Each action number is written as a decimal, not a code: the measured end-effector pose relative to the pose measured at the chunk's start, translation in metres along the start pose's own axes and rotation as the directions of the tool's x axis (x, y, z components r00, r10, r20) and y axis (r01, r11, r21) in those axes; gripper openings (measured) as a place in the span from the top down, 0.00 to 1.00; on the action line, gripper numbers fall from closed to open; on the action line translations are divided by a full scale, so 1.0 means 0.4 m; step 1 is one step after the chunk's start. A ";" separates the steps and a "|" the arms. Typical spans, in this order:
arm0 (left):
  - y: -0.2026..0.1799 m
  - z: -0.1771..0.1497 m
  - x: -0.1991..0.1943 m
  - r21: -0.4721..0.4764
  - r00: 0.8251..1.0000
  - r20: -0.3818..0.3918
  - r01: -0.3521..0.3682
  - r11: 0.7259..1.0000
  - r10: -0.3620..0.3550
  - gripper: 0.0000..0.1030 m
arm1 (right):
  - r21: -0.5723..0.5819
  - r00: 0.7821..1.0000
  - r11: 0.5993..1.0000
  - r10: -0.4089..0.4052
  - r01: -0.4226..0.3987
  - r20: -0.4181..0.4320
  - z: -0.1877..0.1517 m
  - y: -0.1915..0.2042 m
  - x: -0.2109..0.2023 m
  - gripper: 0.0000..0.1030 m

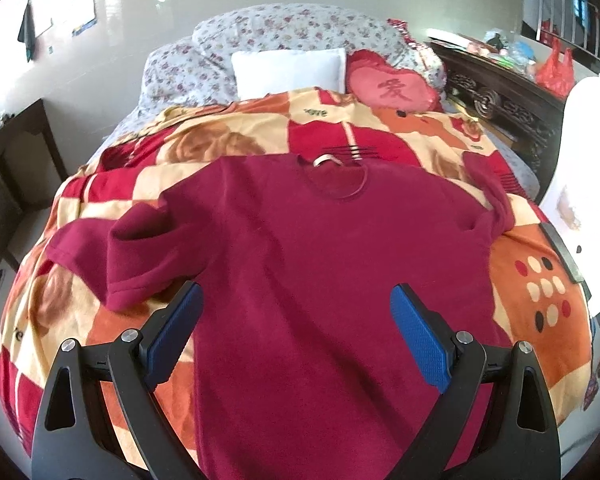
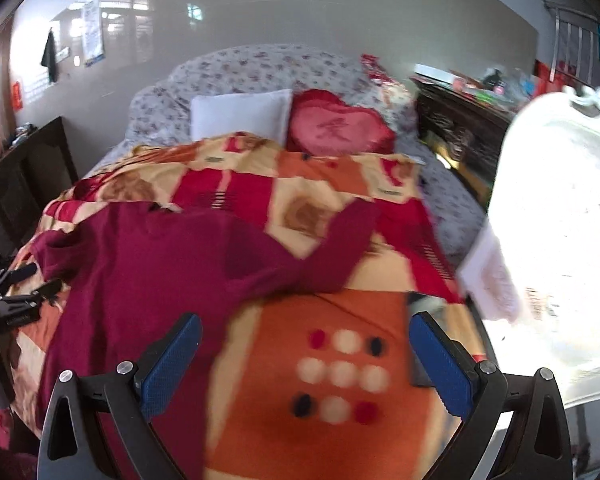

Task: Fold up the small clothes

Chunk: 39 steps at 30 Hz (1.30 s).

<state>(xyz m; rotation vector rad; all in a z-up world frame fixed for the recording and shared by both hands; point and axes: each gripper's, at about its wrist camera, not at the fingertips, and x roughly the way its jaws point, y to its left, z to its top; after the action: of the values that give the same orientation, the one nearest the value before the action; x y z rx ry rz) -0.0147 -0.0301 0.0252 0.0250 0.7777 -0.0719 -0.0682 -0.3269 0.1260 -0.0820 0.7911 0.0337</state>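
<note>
Left gripper hovers over lower body of dark red knit short-sleeved shirt, jaws spread wide, nothing between them. Right gripper off shirt's edge, above orange patch of blanket, jaws likewise released; view blurred. Shirt lies face up, roughly flat on orange, red and cream patterned fleece blanket covering bed, one sleeve doubled onto itself, other stretched outward; likely spread ready for first fold. Beyond: white pillow, red heart-shaped cushion.
</note>
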 end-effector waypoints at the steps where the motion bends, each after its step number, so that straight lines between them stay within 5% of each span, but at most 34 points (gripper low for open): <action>1: 0.006 0.001 0.002 -0.007 1.000 -0.015 -0.005 1.000 0.005 0.08 | -0.002 1.000 1.000 0.007 -0.007 0.001 -0.001 0.038 0.026 0.00; 13: 0.073 -0.006 0.020 -0.089 0.999 -0.027 -0.035 0.995 0.033 0.08 | -0.004 0.997 0.997 0.078 -0.078 -0.027 0.001 0.319 0.211 0.00; 39: 0.103 0.008 0.103 -0.126 0.997 -0.053 -0.060 0.990 0.053 0.08 | 0.062 0.993 0.994 0.091 -0.087 -0.078 0.014 0.367 0.312 0.00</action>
<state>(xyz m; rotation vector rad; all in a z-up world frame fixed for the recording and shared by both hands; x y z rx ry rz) 0.0199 0.0086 -0.0015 -0.0727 0.8290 0.0326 0.0147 -0.1802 0.0321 0.0079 0.8757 0.0920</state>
